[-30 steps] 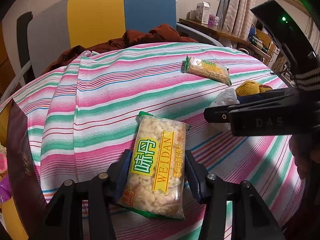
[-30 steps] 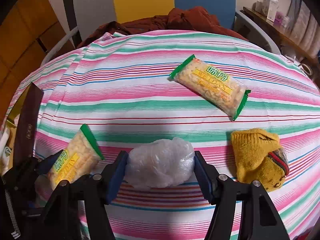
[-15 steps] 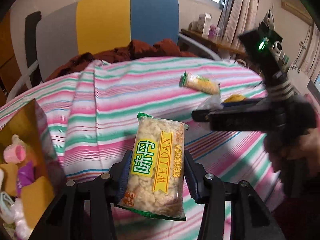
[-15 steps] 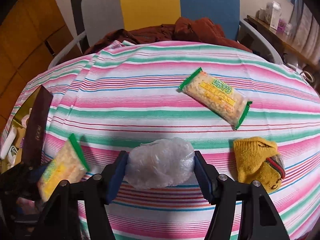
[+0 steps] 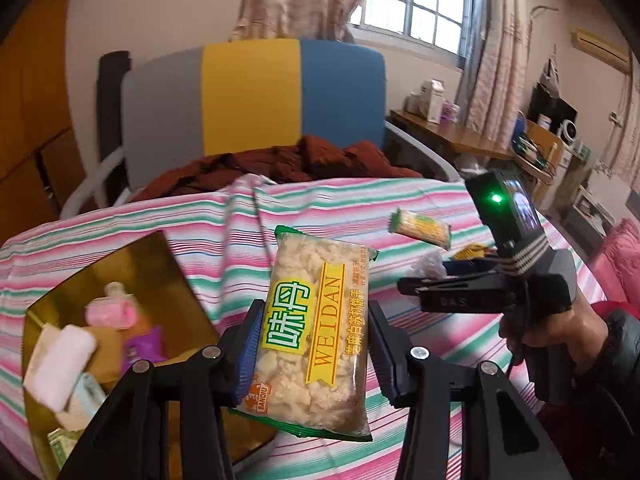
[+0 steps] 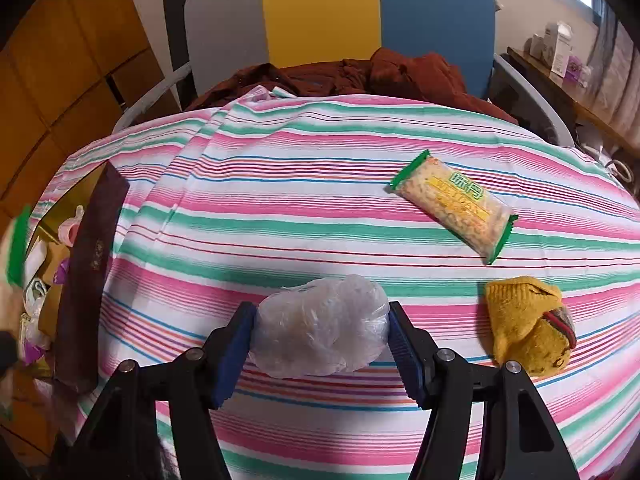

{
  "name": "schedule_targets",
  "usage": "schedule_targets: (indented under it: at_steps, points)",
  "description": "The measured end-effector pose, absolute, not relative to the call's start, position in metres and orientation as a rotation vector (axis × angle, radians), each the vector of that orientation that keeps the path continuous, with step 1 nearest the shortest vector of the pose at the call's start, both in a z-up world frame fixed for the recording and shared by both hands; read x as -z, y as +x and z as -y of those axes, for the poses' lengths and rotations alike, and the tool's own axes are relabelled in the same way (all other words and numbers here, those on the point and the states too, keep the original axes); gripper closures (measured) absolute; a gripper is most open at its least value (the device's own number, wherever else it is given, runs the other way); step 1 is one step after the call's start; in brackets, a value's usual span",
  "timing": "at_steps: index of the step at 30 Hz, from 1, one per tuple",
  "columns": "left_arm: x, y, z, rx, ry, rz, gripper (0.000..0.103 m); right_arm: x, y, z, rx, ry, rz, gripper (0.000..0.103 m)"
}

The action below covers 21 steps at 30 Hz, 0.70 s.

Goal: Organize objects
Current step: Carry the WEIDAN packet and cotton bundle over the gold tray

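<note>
My left gripper (image 5: 312, 344) is shut on a Weidan snack packet (image 5: 316, 336) and holds it in the air, just right of an open gold box (image 5: 120, 276) full of small items. My right gripper (image 6: 322, 340) is shut on a crumpled clear plastic bag (image 6: 320, 328), held just above the striped cloth (image 6: 280, 208). The right gripper also shows in the left wrist view (image 5: 404, 284). A second snack packet (image 6: 454, 204) and a yellow sock (image 6: 528, 320) lie on the cloth to the right.
The box (image 6: 44, 264) with its dark lid (image 6: 90, 276) sits at the cloth's left edge. A brown garment (image 6: 360, 76) lies behind the cloth against a grey, yellow and blue headboard (image 6: 320, 12). A desk with boxes (image 5: 440, 128) stands at the right.
My left gripper has lifted the snack packet off the cloth and carried it left toward the box. My right gripper has risen slightly with the plastic bag.
</note>
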<state>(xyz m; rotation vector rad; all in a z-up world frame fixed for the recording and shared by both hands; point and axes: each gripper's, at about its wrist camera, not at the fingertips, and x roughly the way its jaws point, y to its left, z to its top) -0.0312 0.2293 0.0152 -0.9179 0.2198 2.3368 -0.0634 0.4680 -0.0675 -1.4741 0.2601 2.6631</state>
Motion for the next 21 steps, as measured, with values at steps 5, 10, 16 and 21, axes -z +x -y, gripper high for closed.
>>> schedule_targets:
  at_steps: [5,10,16,21]
  points:
    - [-0.022,-0.033,-0.202,-2.398,-0.912,-0.185,0.054,0.061,-0.060,-0.451,-2.695,-1.471,-0.252,0.037]
    - [-0.024,-0.034,-0.175,-2.461,-0.910,-0.168,0.054,0.049,-0.056,-0.426,-2.757,-1.448,-0.277,0.037]
    - [-0.024,-0.036,-0.149,-2.501,-0.920,-0.139,0.054,0.033,-0.052,-0.389,-2.844,-1.413,-0.315,0.037]
    - [-0.021,-0.038,-0.125,-2.540,-0.938,-0.108,0.054,0.015,-0.051,-0.352,-2.938,-1.389,-0.302,0.037]
